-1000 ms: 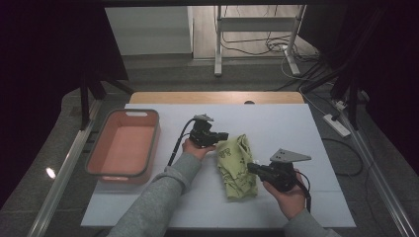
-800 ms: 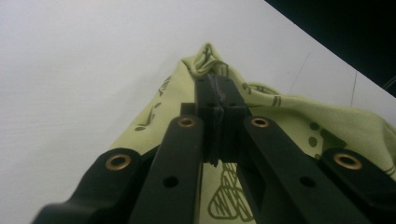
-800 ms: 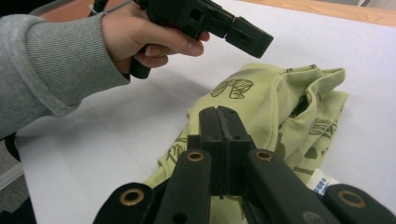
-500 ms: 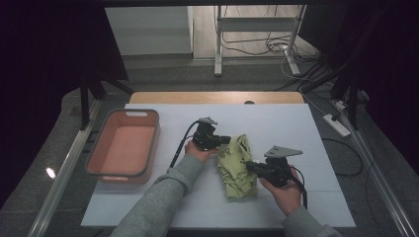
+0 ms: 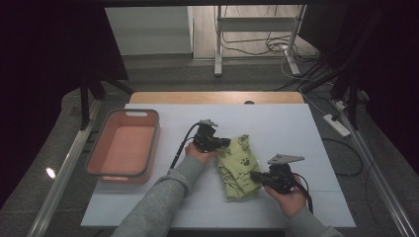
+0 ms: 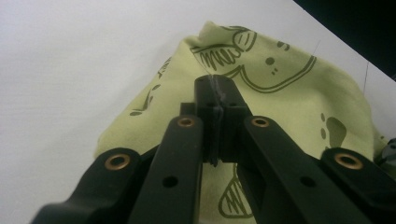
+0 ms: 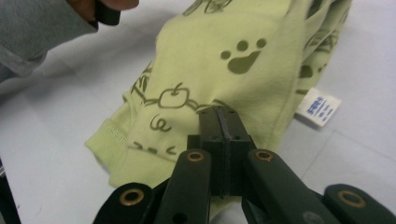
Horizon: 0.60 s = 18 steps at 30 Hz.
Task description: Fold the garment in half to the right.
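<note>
1. In the high view, a yellow-green garment (image 5: 238,167) with dark cartoon prints lay crumpled on the white table (image 5: 296,128), slightly right of the middle and toward the person's side. The left gripper (image 5: 223,143) reached its upper left corner and the right gripper (image 5: 255,176) its right edge. A salmon-pink tub (image 5: 124,148) sat well apart at the table's left end. Beyond the table were a wooden strip, a grey floor, a white metal stand (image 5: 257,39) and loose cables (image 5: 267,47), with a power strip (image 5: 337,122) to the right; the room around was dark.

2. In the left gripper view, its jaws stood together, tips over the cloth; whether a fold was pinched between them I could not tell. The garment (image 6: 280,98) showed outlined line drawings and a paw mark, on the bare white table (image 6: 70,70).

3. In the right gripper view, its jaws were likewise together at a fold of the garment (image 7: 219,74), possibly nipping it. An apple outline, a paw print and a ribbed cuff were visible. A small white label (image 7: 319,107) stuck out at the hem, its blue print too small to read. A grey sleeve (image 7: 32,28) showed at the upper left.
</note>
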Each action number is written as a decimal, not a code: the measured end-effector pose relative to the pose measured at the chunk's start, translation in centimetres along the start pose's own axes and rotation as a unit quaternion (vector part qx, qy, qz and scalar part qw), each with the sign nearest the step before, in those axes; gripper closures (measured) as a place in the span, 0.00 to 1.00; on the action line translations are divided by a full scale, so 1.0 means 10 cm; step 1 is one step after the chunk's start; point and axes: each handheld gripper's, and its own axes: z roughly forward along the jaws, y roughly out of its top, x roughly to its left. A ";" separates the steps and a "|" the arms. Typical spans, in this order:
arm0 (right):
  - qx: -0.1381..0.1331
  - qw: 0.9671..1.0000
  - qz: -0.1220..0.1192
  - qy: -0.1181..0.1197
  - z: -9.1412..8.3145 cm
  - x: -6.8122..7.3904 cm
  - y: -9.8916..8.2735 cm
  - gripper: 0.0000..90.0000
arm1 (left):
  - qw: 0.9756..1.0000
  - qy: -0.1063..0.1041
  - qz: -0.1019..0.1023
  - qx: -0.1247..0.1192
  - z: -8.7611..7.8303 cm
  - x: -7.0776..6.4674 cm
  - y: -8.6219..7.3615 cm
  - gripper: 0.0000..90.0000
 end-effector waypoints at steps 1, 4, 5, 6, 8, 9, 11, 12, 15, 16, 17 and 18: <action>0.003 1.000 -0.001 0.002 0.01 0.01 -0.01 1.00 | 1.000 0.000 -0.001 0.000 0.00 0.00 0.00 0.99; 0.011 1.000 -0.005 0.005 0.03 0.04 -0.02 1.00 | 1.000 -0.001 -0.002 0.001 0.00 0.01 -0.01 0.99; 0.015 1.000 -0.007 0.006 0.03 0.05 -0.03 1.00 | 1.000 0.000 -0.001 0.001 0.00 0.01 -0.02 0.99; 0.015 1.000 -0.007 0.007 0.04 0.06 -0.04 1.00 | 1.000 -0.001 -0.003 0.001 0.00 0.02 -0.02 0.99; 0.018 1.000 -0.010 0.011 0.05 0.09 -0.05 1.00 | 1.000 -0.001 -0.005 0.000 -0.01 0.03 -0.03 0.99; 0.019 1.000 -0.010 0.012 0.05 0.10 -0.05 1.00 | 1.000 -0.001 -0.006 0.001 -0.01 0.04 -0.04 0.99; 0.024 1.000 -0.013 0.015 0.07 0.12 -0.06 1.00 | 1.000 -0.001 -0.008 0.000 -0.01 0.05 -0.06 0.99; 0.026 0.999 -0.015 0.015 0.07 0.13 -0.07 1.00 | 1.000 -0.001 -0.009 0.000 -0.01 0.06 -0.06 0.99; 0.030 0.999 -0.015 0.015 0.09 0.14 -0.08 1.00 | 1.000 -0.001 -0.012 0.001 -0.01 0.07 -0.08 0.99; 0.030 0.999 -0.014 0.015 0.09 0.14 -0.09 1.00 | 1.000 -0.002 -0.014 0.001 -0.01 0.07 -0.09 0.99; 0.032 0.999 -0.016 0.013 0.10 0.15 -0.09 1.00 | 1.000 -0.003 -0.013 0.003 0.00 0.08 -0.10 0.99; 0.033 0.999 -0.018 0.014 0.10 0.16 -0.10 1.00 | 1.000 -0.004 -0.014 0.003 0.00 0.08 -0.11 0.99</action>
